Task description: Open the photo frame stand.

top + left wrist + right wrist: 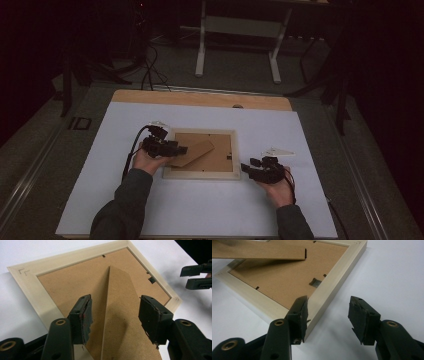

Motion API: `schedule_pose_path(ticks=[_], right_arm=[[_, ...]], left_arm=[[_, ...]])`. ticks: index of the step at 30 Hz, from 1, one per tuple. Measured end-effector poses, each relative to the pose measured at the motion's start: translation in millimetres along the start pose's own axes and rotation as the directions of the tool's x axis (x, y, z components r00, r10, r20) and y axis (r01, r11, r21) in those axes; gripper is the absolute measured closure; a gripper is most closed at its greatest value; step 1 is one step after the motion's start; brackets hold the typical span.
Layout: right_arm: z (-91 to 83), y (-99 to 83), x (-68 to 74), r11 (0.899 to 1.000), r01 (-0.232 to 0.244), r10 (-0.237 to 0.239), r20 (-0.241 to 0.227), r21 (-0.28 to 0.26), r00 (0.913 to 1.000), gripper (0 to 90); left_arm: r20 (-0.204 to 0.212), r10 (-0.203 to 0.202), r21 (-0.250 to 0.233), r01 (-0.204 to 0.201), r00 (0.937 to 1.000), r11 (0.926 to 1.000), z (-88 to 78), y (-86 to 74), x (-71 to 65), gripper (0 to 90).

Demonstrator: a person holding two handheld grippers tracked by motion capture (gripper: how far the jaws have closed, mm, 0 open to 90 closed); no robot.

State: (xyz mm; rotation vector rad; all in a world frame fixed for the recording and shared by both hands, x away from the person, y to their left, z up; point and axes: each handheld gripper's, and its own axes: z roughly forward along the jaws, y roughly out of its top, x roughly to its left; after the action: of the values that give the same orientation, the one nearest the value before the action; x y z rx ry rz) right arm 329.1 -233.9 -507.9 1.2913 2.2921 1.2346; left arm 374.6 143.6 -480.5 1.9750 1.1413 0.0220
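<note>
At the middle of the white table cover [210,210] lies a pale wooden picture frame [201,174], face down, its brown backing board [220,156] upward. A brown easel stand [192,152] rises off that backing at a tilt, reaching from the frame's 8 o'clock corner toward its centre.

From 9 o'clock the left gripper [181,149] reaches over the frame's edge; in the left gripper view its jaws stand spread on either side of the easel stand [117,315], apart from it, grasping nothing. At 3 o'clock, just beside the frame, the right gripper [246,167] is released too: in the right gripper view one finger [300,312] sits at the frame's rim [332,287], whether touching I cannot tell, the other over bare cover. A small metal hanger clip [315,282] sits on the backing near that rim.

Beyond the cover, at 12 o'clock, a strip of wooden tabletop [200,97] shows.
</note>
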Motion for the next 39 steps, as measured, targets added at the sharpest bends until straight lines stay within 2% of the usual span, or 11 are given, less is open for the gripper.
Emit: schedule_pose_path(ticks=[5, 9, 22, 39], right_arm=[[0.7, -0.1, 0.5, 1.0, 0.004, -0.004, 0.0, 0.004, 1.0, 49.0], [0.5, -0.3, 0.3, 1.0, 0.001, -0.001, -0.001, 0.002, 1.0, 49.0], [1.0, -0.6, 0.7, 1.0, 0.005, -0.005, -0.002, 0.008, 1.0, 48.9], [3.2, -1.5, 1.6, 1.0, 0.008, -0.008, -0.006, 0.015, 0.9999, 48.8]], left_arm=[[0.005, -0.004, 0.015, 0.004, 1.0, 0.9999, 4.9, -0.6, -0.6, 42.3], [0.027, -0.013, 0.029, 0.012, 0.9996, 0.9995, 8.0, -1.0, -0.9, 40.7], [0.05, -0.006, 0.064, 0.003, 0.9987, 0.9979, 17.8, -2.9, -4.7, 39.1], [0.05, 0.013, 0.095, -0.018, 0.9987, 0.9953, 27.9, -5.4, -8.6, 40.1]])
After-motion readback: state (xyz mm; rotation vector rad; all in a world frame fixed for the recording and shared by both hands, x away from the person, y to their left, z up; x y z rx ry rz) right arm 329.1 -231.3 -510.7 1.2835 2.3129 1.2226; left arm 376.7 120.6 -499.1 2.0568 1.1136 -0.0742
